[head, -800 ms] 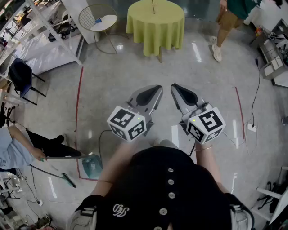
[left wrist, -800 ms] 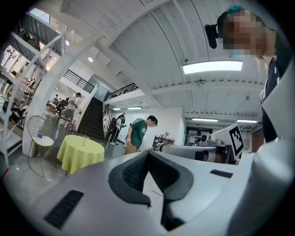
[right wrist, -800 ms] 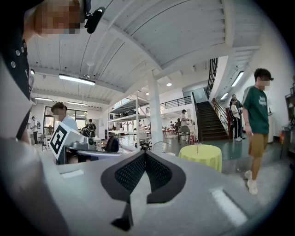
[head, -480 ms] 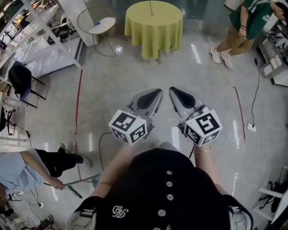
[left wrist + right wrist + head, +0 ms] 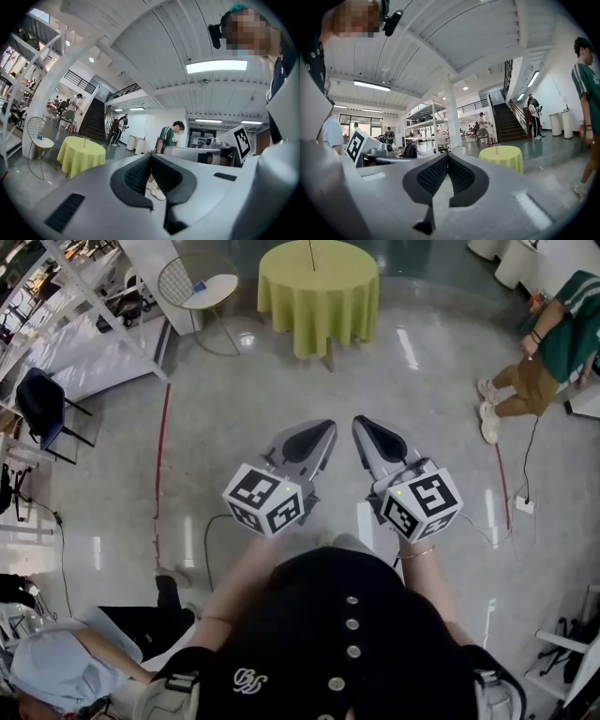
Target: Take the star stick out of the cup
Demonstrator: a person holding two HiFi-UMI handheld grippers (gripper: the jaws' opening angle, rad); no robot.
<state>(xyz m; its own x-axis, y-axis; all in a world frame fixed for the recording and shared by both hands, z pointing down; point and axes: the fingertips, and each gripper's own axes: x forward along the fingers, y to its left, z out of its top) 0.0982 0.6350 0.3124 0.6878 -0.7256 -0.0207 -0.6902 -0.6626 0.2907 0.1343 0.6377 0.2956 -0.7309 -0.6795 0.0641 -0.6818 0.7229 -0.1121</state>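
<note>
Far ahead stands a round table with a yellow-green cloth (image 5: 319,292). A thin stick (image 5: 312,251) rises from its middle; I cannot make out a cup or a star at this distance. The same table (image 5: 80,155) (image 5: 502,157) is small in both gripper views. My left gripper (image 5: 329,426) (image 5: 150,156) and right gripper (image 5: 360,422) (image 5: 447,156) are held level side by side above the floor, well short of the table. Both are shut, pads touching, with nothing between them.
A wire chair with a white seat (image 5: 201,283) stands left of the table, beside white shelving (image 5: 89,306). A black chair (image 5: 42,399) is at far left. One person in a green shirt (image 5: 553,338) stands at right, another crouches at lower left (image 5: 70,667). Red tape (image 5: 161,456) marks the floor.
The person in green has walked from the top edge to the right side. The person at lower left has shifted down toward the corner. Both grippers have stayed nearly still and shut.
</note>
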